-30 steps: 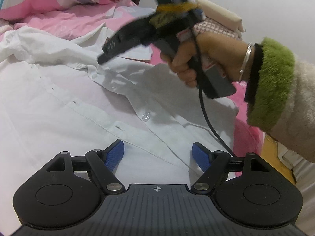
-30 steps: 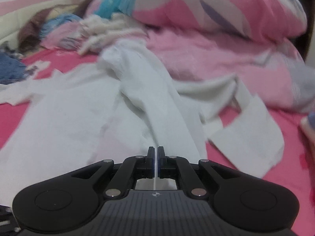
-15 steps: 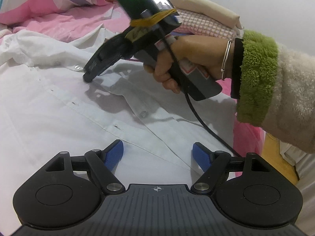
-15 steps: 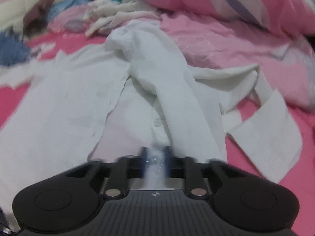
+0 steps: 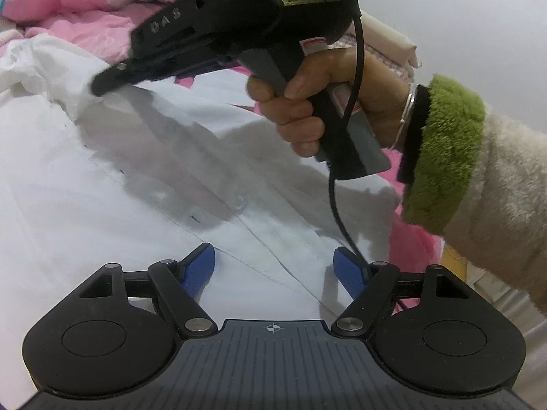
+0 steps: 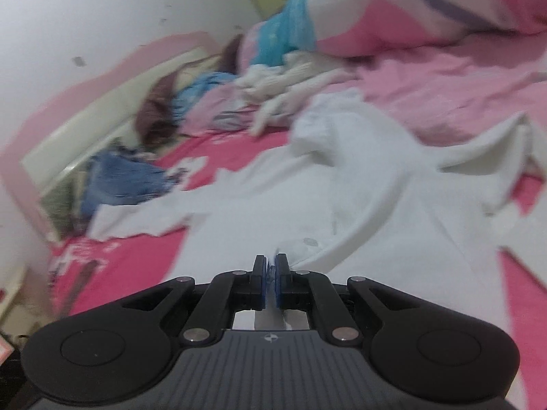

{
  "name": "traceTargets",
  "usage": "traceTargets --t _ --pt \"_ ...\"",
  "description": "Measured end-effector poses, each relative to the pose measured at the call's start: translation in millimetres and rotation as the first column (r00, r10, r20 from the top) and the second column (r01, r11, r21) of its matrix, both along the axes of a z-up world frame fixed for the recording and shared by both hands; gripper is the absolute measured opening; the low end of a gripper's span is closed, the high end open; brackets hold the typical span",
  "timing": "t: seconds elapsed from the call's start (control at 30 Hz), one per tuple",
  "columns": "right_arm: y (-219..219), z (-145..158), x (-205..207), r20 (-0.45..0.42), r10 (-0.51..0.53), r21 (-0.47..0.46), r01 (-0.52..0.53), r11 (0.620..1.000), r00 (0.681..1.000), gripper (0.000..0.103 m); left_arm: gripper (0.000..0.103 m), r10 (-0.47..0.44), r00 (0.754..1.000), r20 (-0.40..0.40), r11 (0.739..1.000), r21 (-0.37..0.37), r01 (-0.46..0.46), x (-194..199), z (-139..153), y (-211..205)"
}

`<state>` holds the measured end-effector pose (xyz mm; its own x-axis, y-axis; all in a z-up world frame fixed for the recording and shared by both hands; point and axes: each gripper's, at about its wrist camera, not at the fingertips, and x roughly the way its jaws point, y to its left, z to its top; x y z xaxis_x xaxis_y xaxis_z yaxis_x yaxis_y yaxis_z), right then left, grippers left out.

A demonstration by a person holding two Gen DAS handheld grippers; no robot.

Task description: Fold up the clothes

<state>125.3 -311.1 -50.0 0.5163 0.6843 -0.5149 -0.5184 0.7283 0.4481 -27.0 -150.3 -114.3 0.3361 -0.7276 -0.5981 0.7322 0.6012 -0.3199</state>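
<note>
A white button-up shirt (image 5: 102, 177) lies spread over the pink bed, its button placket running diagonally under me. My left gripper (image 5: 275, 268) hangs open just above the shirt's front, nothing between its blue pads. My right gripper (image 6: 270, 273) is shut on a fold of the white shirt (image 6: 342, 205) at the placket edge, near a button. In the left wrist view the right gripper (image 5: 102, 83) is held by a hand (image 5: 307, 102) in a cream sleeve with a green cuff, its tip at the shirt's collar area.
A pink, white and blue quilt (image 6: 393, 10) is heaped at the head of the bed. A pile of other clothes (image 6: 218, 102) and a blue garment (image 6: 119, 181) lie along the wall side. Pink bedsheet (image 6: 112, 256) shows around the shirt.
The right gripper has risen and come closer to the left camera, lifting the shirt fold it holds. The left gripper has stayed open in place.
</note>
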Motion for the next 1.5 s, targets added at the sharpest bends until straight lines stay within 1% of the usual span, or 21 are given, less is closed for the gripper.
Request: traceTargets --t 0.07,0.13,0.23,0.3,0.37,0.43,0.53,0.6,0.63,0.7,0.73,0.83,0.87,0.97,1.0,1.1,1.17,1.23,1.27,1.33,1.5 --pt "6 -7 4 -0.025 0.040 0.020 -0.040 0.999 0.999 0.004 0.076 -0.002 1.000 -0.008 1.000 -0.008 0.002 1 0 1" --pt "13 -20 11 -0.062 0.054 0.010 -0.053 0.999 0.997 0.004 0.076 -0.006 1.000 -0.013 1.000 -0.014 0.005 1 0 1" --pt "26 -41 18 -0.128 0.051 -0.068 -0.060 0.996 0.990 0.007 0.076 -0.006 1.000 -0.022 1.000 -0.030 0.005 1 0 3" --pt "21 -34 14 -0.125 0.015 -0.085 -0.026 0.996 0.992 0.006 0.075 -0.006 1.000 -0.028 0.999 -0.041 0.005 2 1 4" --pt "14 -26 9 -0.113 -0.022 -0.098 0.011 0.995 0.993 0.017 0.074 0.002 0.999 -0.047 0.997 -0.074 -0.006 5 2 12" --pt "-12 0 -14 -0.027 -0.087 -0.066 0.085 0.994 0.996 0.024 0.075 0.030 0.997 -0.072 0.991 -0.125 -0.039 9 7 25" --pt "-53 34 -65 0.069 -0.208 -0.053 0.212 0.976 0.976 0.024 0.075 0.090 0.989 -0.117 0.973 -0.203 -0.112 20 16 46" --pt "-71 45 -104 0.111 -0.252 -0.067 0.260 0.963 0.961 0.024 0.075 0.123 0.982 -0.141 0.961 -0.230 -0.153 31 20 55" --pt "-74 46 -124 0.127 -0.260 -0.082 0.272 0.959 0.957 0.024 0.075 0.140 0.978 -0.154 0.960 -0.220 -0.172 38 20 55" --pt "-74 42 -159 0.155 -0.266 -0.114 0.285 0.952 0.951 0.024 0.074 0.174 0.967 -0.185 0.958 -0.194 -0.210 52 19 51" --pt "-70 37 -174 0.162 -0.264 -0.125 0.285 0.950 0.951 0.024 0.072 0.186 0.958 -0.220 0.955 -0.188 -0.229 61 16 51" --pt "-53 17 -208 0.166 -0.265 -0.144 0.289 0.946 0.950 0.024 0.062 0.217 0.917 -0.335 0.943 -0.170 -0.285 85 2 52" --pt "-46 10 -217 0.166 -0.266 -0.153 0.291 0.944 0.949 0.024 0.061 0.227 0.903 -0.364 0.937 -0.171 -0.304 92 -2 52" --pt "-34 -7 -242 0.173 -0.269 -0.177 0.298 0.938 0.948 0.024 0.055 0.262 0.885 -0.384 0.928 -0.152 -0.341 103 -10 48" --pt "-31 -11 -246 0.173 -0.273 -0.187 0.304 0.934 0.946 0.024 0.053 0.271 0.884 -0.380 0.926 -0.147 -0.347 104 -10 46" --pt "-29 -23 -250 0.160 -0.306 -0.205 0.335 0.920 0.939 0.023 0.039 0.290 0.887 -0.358 0.925 -0.133 -0.356 103 -11 40" --pt "-33 -32 -246 0.123 -0.329 -0.182 0.347 0.920 0.936 0.018 0.020 0.304 0.886 -0.350 0.922 -0.126 -0.366 102 -9 40" --pt "-39 -37 -245 0.084 -0.345 -0.147 0.354 0.924 0.935 0.006 0.011 0.311 0.887 -0.340 0.919 -0.130 -0.372 99 -4 42" --pt "-42 -37 -245 0.072 -0.350 -0.123 0.357 0.926 0.934 0.003 0.009 0.311 0.890 -0.334 0.917 -0.139 -0.373 98 0 45" --pt "-53 -34 -247 0.046 -0.351 -0.044 0.353 0.934 0.935 0.001 0.007 0.312 0.894 -0.321 0.914 -0.157 -0.375 95 10 50" --pt "-79 -27 -245 -0.020 -0.322 0.155 0.321 0.934 0.946 0.001 0.005 0.313 0.904 -0.291 0.908 -0.188 -0.375 91 30 59"
